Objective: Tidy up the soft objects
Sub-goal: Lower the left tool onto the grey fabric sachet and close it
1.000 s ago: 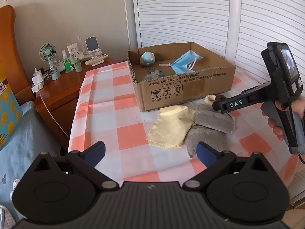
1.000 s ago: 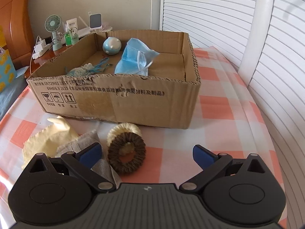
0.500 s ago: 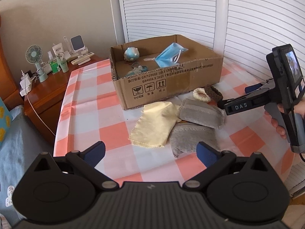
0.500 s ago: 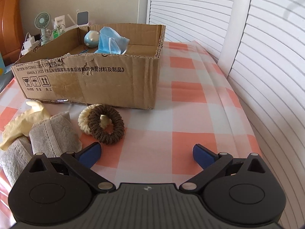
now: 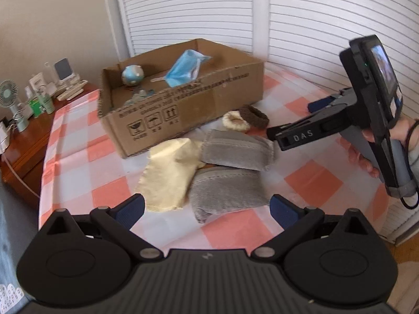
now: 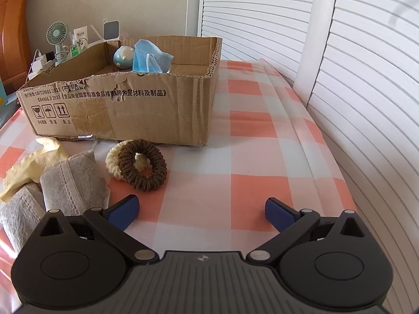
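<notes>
A cardboard box (image 5: 188,104) (image 6: 131,110) holds a blue face mask (image 5: 186,68) (image 6: 149,57) and a small blue ball toy (image 5: 132,75) (image 6: 123,57). In front of it on the checked cloth lie a yellow cloth (image 5: 167,180) (image 6: 31,162), two grey pouches (image 5: 235,151) (image 5: 225,193) (image 6: 70,180), and a brown scrunchie (image 5: 255,116) (image 6: 142,164) overlapping a cream scrunchie (image 5: 234,121) (image 6: 114,159). My left gripper (image 5: 207,208) is open and empty above the near pouch. My right gripper (image 6: 200,212) (image 5: 296,133) is open and empty, right of the pouches.
A wooden side table (image 5: 23,141) at the left carries a small fan (image 5: 9,96) (image 6: 56,35), bottles and chargers. White louvred doors (image 6: 353,78) stand behind and to the right. The table's right edge runs close to the doors.
Both grippers have drawn back from the box. The left view has swung left to right, and the right gripper has pulled away from the scrunchies. No object moved.
</notes>
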Available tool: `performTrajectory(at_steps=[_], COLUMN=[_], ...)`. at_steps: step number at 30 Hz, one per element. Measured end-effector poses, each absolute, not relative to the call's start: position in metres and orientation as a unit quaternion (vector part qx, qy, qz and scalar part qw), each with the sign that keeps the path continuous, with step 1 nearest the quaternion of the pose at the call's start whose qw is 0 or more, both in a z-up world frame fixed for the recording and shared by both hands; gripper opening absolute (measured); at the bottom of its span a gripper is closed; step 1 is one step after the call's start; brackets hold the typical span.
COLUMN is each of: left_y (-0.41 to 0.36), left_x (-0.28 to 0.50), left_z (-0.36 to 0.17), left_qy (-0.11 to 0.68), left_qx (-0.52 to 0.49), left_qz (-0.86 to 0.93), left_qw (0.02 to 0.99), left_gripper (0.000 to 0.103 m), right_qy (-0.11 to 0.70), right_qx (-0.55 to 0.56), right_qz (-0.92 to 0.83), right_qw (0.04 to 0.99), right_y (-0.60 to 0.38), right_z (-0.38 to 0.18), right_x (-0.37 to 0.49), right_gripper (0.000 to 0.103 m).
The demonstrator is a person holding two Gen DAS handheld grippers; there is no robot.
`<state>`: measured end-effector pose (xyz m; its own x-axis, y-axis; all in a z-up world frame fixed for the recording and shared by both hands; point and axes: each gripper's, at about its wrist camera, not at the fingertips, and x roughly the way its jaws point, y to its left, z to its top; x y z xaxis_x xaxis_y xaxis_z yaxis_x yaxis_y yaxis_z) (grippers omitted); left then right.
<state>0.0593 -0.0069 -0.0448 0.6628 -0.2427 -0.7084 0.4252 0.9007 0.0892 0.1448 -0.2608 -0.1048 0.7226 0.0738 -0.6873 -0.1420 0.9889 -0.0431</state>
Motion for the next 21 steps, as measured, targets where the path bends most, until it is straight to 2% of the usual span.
performTrajectory(at_steps=[8,12,17,19,20,21], left_y=[-0.039,-0.043,-0.047,-0.049,-0.049,-0.048], left_x=[0.071,0.082,0.096,0.1,0.101,0.102], left_z=[-0.072,-0.084,-0.087,-0.088,-0.087,-0.087], left_qy=[0.413,0.437,0.429,0.422,0.419,0.416], left_qx=[0.151,0.12,0.099,0.1,0.098,0.095], left_qz=[-0.242,-0.245,-0.227,-0.223,-0.222,-0.22], left_qw=[0.865,0.857,0.869,0.873,0.875,0.877], left_gripper=[0.101,0.101,0.1,0.094,0.086,0.073], right_qy=[0.366,0.358,0.351,0.349,0.348,0.348], right_qx=[-0.047,-0.048,-0.047,-0.047,-0.047,-0.047], right_qz=[0.07,0.077,0.08,0.081,0.081,0.081], right_qw=[0.927,0.93,0.932,0.932,0.933,0.933], right_y=[-0.272,-0.276,-0.278,-0.278,-0.278,-0.278], right_z=[-0.105,-0.107,-0.108,-0.109,-0.109,-0.109], right_x=[0.135,0.131,0.129,0.128,0.128,0.128], right_gripper=[0.103,0.103,0.103,0.103,0.103,0.103])
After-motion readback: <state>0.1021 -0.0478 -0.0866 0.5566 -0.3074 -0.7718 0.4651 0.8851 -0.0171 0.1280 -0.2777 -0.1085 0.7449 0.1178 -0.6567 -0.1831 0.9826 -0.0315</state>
